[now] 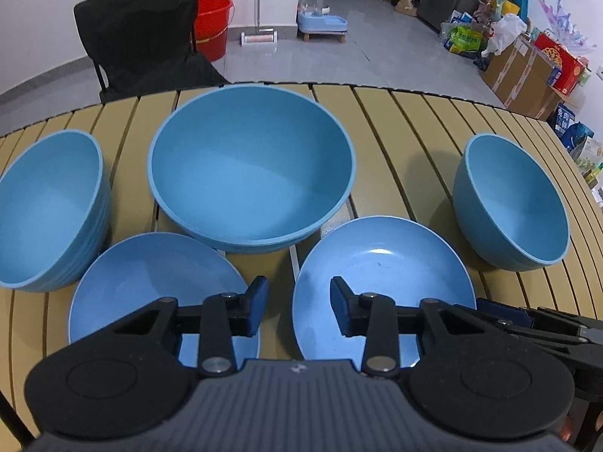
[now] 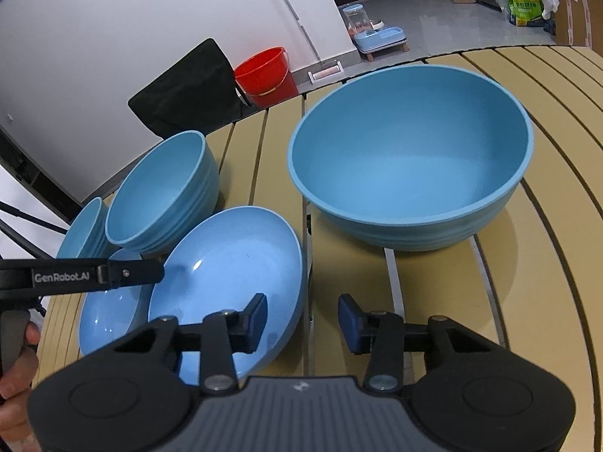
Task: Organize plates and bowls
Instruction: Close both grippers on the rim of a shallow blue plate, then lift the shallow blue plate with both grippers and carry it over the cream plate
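Left gripper (image 1: 299,307), black with blue-padded fingers, hangs above the near edge of the slatted tan surface (image 1: 433,120) with its jaws partly apart and nothing between them; the gap lies over the strip of surface between two shallow blue plates. One finger overlaps the left shallow blue plate (image 1: 150,282), the other the right shallow blue plate (image 1: 380,275), but contact with either rim cannot be told. Right gripper (image 2: 301,320), of the same build, likewise stands with jaws partly apart and empty, one finger over the right-hand rim of the right shallow blue plate, the other over bare surface.

Beyond the plates, at the centre, sits the large blue bowl (image 1: 250,165), upright. A medium ribbed blue bowl (image 1: 49,207) stands to its left, just beside the left plate; in the right wrist view a further small blue bowl (image 2: 84,229) shows behind it. A small blue bowl (image 1: 512,203) stands at the far right, apart from the right plate.

Past the far edge of the surface: a black fabric chair (image 1: 143,30), a red plastic bucket (image 1: 213,22), a blue pet water dispenser (image 1: 320,15), and cardboard boxes (image 1: 516,71) with bags along the right wall.
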